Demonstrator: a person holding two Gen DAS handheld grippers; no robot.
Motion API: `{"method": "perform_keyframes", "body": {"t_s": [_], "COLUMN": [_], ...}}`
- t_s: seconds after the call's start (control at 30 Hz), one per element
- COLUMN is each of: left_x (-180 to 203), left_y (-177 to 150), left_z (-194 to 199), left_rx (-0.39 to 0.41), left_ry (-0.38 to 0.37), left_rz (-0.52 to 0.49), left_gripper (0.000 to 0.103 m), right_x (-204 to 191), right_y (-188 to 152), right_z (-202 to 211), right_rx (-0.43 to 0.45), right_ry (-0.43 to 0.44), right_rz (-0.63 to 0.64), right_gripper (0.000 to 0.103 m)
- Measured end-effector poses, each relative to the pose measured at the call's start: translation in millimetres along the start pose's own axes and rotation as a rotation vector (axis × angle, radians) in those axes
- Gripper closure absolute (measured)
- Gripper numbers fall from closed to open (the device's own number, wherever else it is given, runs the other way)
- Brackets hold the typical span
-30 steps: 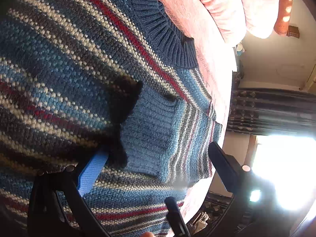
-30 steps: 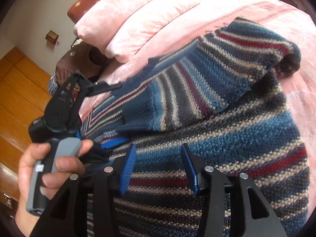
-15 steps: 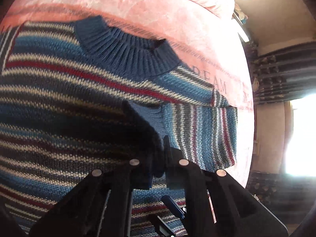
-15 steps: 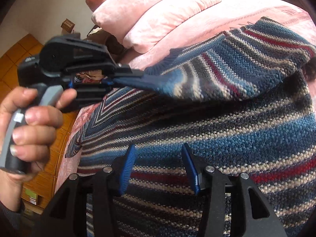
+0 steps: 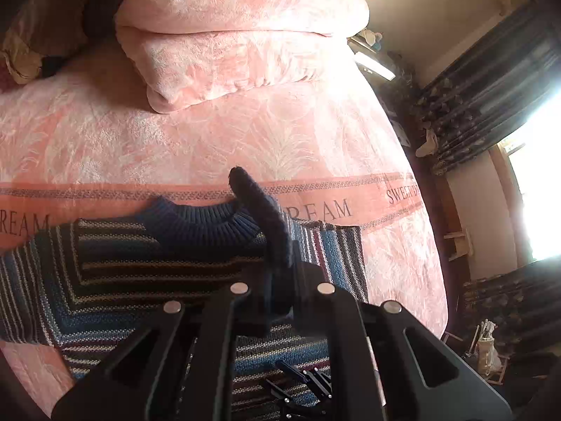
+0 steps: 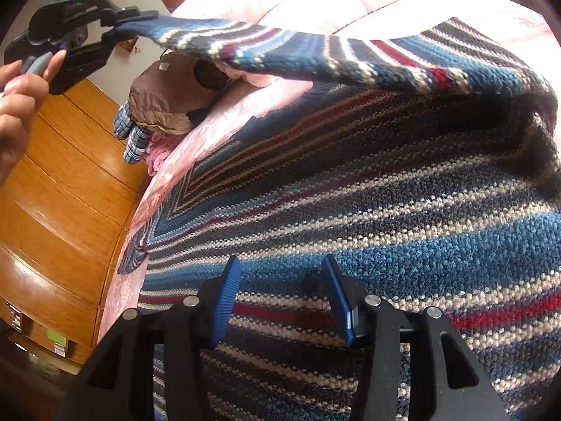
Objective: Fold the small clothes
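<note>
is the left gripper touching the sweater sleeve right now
Touching. In the right wrist view the left gripper is shut on the cuff of the sleeve and holds it up off the sweater's body.

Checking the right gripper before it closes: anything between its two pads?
Only the striped sweater body, lying flat under the open right gripper; nothing pinched. Right wrist view shows it. Left gripper holds the sleeve cuff aloft.

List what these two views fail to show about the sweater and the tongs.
- Left tongs grip: left wrist view, their own black arms cover where the sleeve cuff is pinched.
- Sweater hem: both views, cut off by the bottom edge and the tongs' frames.
- Right tongs, whether they touch the knit: right wrist view, angle too flat to tell.
- Sweater's far sleeve end: left wrist view, cut off at the left edge.
</note>
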State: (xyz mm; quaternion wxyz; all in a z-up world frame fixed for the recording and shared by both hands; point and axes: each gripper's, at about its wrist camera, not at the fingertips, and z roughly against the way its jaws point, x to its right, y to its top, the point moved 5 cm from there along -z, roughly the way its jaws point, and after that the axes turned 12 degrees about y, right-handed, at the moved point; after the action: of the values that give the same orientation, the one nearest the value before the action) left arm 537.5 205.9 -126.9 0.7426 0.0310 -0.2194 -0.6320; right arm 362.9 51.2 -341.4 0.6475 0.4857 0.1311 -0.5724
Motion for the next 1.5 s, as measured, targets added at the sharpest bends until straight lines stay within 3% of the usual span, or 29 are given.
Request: {"method": "perform_keyframes", "body": {"t_s": [0.23,0.8,0.93,1.0,1.07,1.1,1.13,1.2,1.33,1.47,1.5], "left_x": [-45,-206,-234,-244,-242,-224,-224,-204,-203,-210,-217], "left_y": [-5,-92,-109,-111,-112,-111,-111,-111,-125,-134,-136], "left_z": [12,-98,-121,-110,-85,-69,-69,-72,-117,-111,-100], "left_rx": [0.008,-0.167,-0.189,-0.155,-0.074,-0.012,-0.012,-0.023,-0.131,-0.111,-0.098], "left_ry": [0.025,0.093,0.21,0.259,0.202,0.084,0.084,-0.031,0.008,-0.037,-0.041], "left_rz": [0.03,0.243,0.254,0.292,0.341,0.346,0.346,0.334,0.358,0.389,0.403], "left_gripper": [0.097,0.096,0.078,0.077,0.063,0.057,0.051,0.046,0.047,0.046,0.041], "right_x": [0,-3,-4,-3,-3,-2,-2,-2,-1,0,0], "right_y": [-2,-3,-4,-4,-3,-2,-2,-3,-5,-8,-9], "right_z": [-5,-10,-12,-12,-11,-11,-11,-10,-9,-4,-3], "right_rx": [-0.008,-0.027,-0.031,-0.03,-0.028,-0.026,-0.025,-0.025,-0.029,-0.027,-0.026], "right_ry": [-0.001,-0.004,-0.004,-0.002,0.002,0.005,0.009,0.012,0.005,-0.006,-0.01], "right_rz": [0.003,0.022,0.022,0.02,0.015,0.012,0.009,0.008,0.023,0.035,0.036], "right_gripper": [0.053,0.053,0.053,0.053,0.053,0.053,0.053,0.053,0.053,0.053,0.053]}}
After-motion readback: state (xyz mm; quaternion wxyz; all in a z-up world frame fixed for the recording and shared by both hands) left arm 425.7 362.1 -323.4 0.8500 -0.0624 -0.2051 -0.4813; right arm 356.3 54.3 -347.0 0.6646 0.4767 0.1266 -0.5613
